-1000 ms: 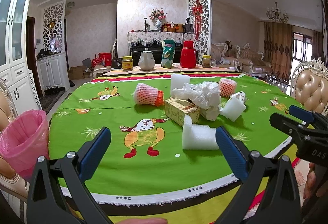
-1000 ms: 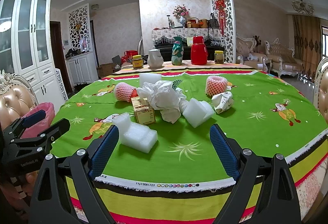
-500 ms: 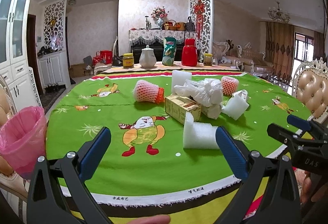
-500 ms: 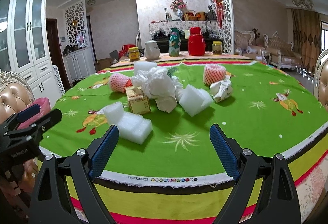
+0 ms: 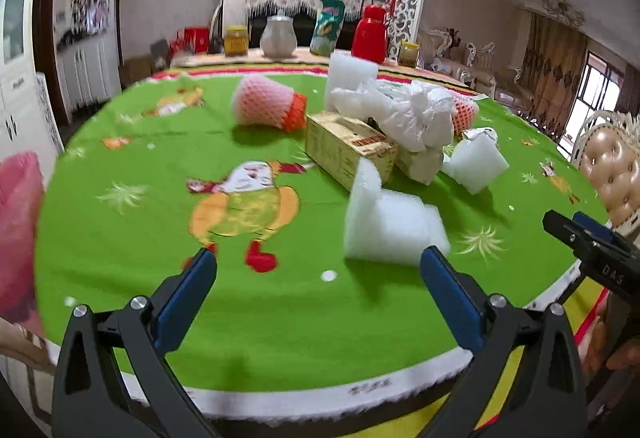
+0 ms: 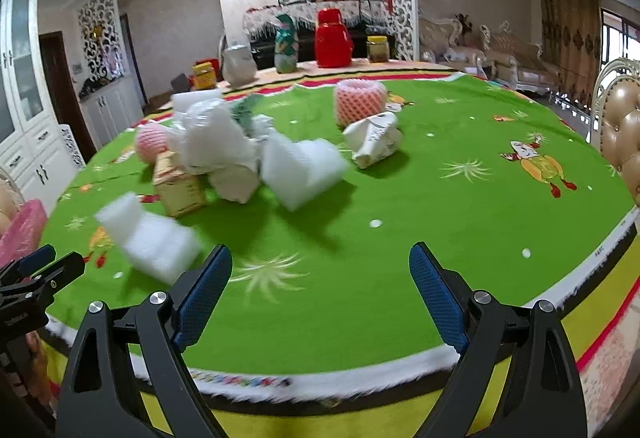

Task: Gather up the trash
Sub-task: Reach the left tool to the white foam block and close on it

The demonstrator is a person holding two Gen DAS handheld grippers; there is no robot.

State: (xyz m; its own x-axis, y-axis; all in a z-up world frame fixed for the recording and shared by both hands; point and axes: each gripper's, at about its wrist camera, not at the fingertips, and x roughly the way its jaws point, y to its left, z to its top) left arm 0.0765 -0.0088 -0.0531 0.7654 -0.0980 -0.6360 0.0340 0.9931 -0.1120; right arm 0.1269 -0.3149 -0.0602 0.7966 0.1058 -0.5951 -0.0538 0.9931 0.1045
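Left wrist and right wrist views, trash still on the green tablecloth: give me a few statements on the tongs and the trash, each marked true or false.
1. The left tongs are open and hold nothing. True.
2. The right tongs are shut on a foam block. False: they are open and empty.
3. The nearest white foam block lies on the green tablecloth, ahead of the left tongs. True.
4. The cardboard box stands alone at the far edge of the table. False: it sits in the pile, against the crumpled white plastic bag.
5. A pink bin bag shows at the left edge of the left wrist view. True.
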